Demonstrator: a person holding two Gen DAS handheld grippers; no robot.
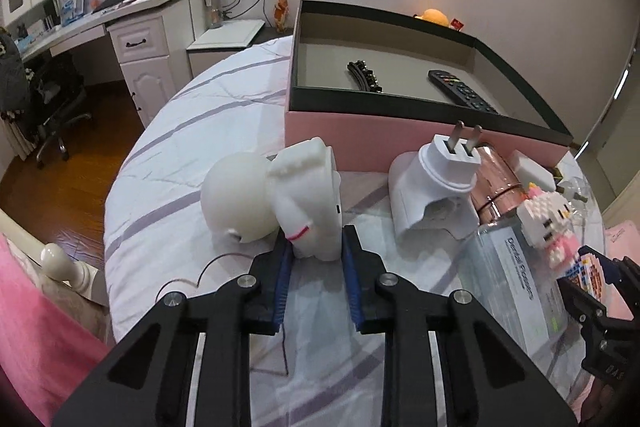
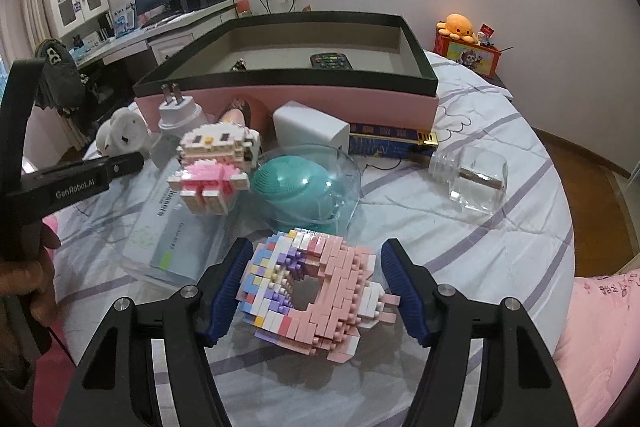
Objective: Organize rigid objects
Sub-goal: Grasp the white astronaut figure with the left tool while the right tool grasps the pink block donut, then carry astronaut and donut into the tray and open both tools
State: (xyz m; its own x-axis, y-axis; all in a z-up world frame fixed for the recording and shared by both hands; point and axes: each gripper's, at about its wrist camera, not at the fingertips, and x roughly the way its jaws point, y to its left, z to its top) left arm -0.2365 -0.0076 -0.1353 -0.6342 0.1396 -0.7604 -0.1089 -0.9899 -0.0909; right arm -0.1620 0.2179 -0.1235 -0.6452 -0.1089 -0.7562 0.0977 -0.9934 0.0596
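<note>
A pink box with a dark rim (image 1: 400,125) (image 2: 288,99) stands at the back of the bed and holds a black remote (image 1: 460,91) and a dark curved piece (image 1: 364,77). My left gripper (image 1: 316,249) is open, its jaws on either side of the base of a white figurine (image 1: 304,195). My right gripper (image 2: 316,263) is open around a pastel brick donut model (image 2: 312,291), with gaps on both sides. A brick cat figure (image 2: 212,167) stands on a clear box (image 2: 168,227).
A white plug adapter (image 1: 436,183), a copper tin (image 1: 492,187), a teal brush under a clear dome (image 2: 304,183), a white cube (image 2: 308,129), a blue book (image 2: 392,145) and a glass bottle (image 2: 472,179) lie on the bed. A desk (image 1: 132,27) stands at left.
</note>
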